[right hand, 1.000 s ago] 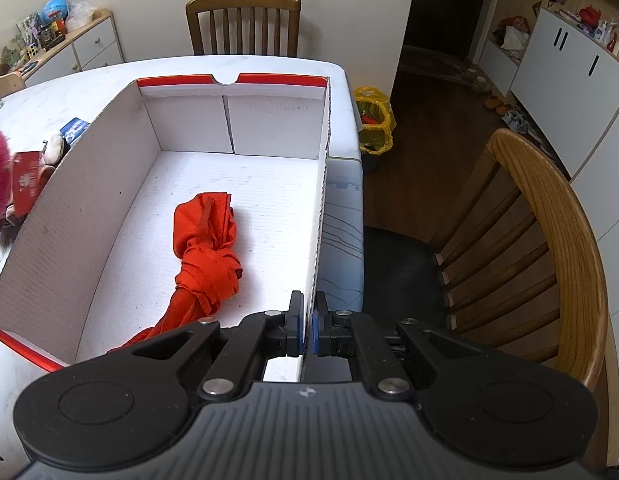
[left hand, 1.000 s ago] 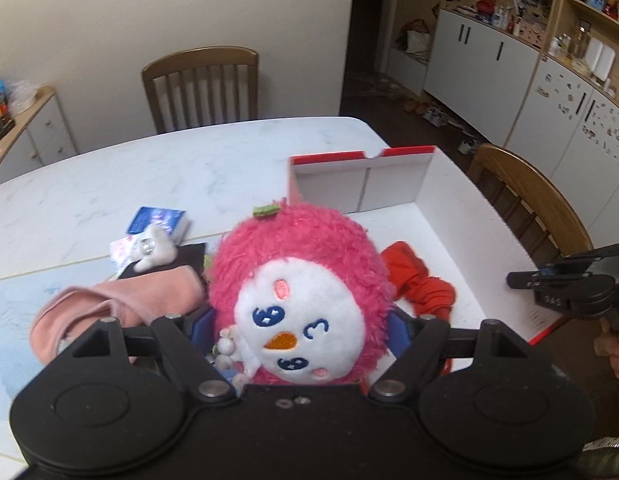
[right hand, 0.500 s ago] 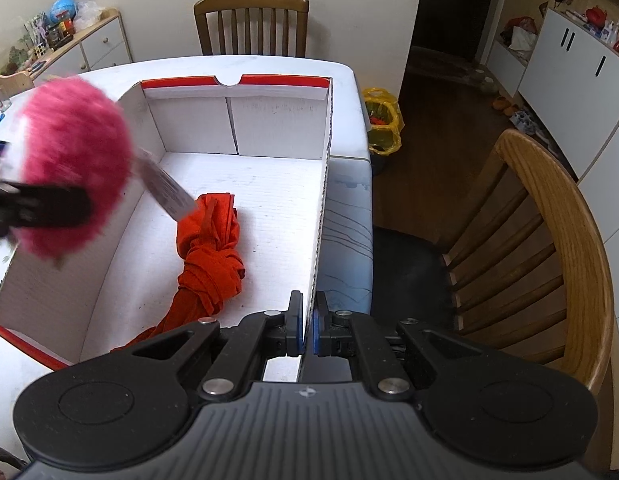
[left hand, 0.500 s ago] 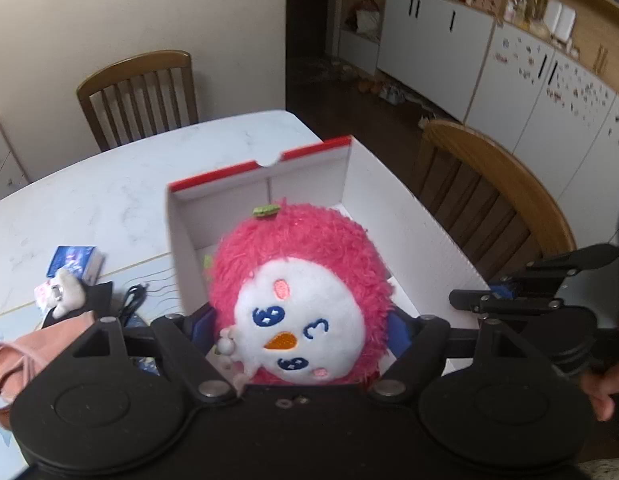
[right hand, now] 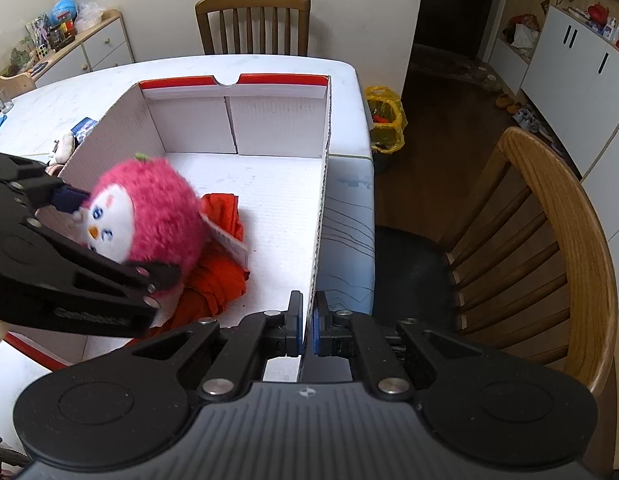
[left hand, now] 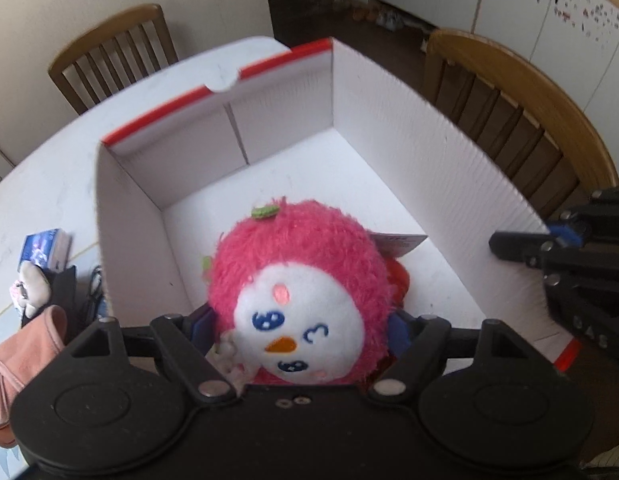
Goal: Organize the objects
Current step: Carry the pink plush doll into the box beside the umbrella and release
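Pink plush toy (right hand: 149, 212), round and fluffy, gripped at its two sides by left gripper (left hand: 301, 320), jaws spread wide around the body; suspended inside white cardboard box (left hand: 409, 136), above orange cloth (right hand: 221, 276) on the box floor. Likely light, soft and compressible; best held across its middle, not by the paper tag (right hand: 229, 240). At left, outside the box: pink fabric (left hand: 21, 356), small blue packet (left hand: 41, 248), small grey toy (left hand: 31, 286). At right: right gripper (right hand: 305, 328), jaws closed on the box's right wall, steadying it. Chair (right hand: 549, 260) beyond the table edge. In the way: only the cloth beneath.
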The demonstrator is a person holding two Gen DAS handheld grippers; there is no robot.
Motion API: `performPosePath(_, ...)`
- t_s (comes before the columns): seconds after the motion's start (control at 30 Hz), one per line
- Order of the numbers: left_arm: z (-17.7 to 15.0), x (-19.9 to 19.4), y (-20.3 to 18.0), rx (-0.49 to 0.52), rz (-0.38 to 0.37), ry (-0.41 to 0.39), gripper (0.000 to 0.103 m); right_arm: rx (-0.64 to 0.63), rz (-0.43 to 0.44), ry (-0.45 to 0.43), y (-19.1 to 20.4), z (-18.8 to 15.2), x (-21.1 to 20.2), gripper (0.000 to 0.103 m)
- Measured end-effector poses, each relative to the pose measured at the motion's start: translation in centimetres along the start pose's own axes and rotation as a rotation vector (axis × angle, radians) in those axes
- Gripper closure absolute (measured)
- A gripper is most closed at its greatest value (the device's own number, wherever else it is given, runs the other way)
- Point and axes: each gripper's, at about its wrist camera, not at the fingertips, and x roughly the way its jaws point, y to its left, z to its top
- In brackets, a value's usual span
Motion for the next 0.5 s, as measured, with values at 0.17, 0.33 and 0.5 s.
performPosePath(0.17,-0.1,1.2,-0.5,0.016,-0.012,0.047,0.023,0.001,0.002,0.003,-0.1,0.0,0.1,0.099)
performPosePath(0.33,-0.4,1.8,-0.1,0.004,-0.02,0.07,0.023,0.003,0.002,0.004,-0.2,-0.1,0.2,0.099)
performPosePath(0.5,-0.4,1.9,0.1,0.004,-0.029,0.061,0.02,0.004,0.003,0.004,-0.2,-0.1,0.2,0.099)
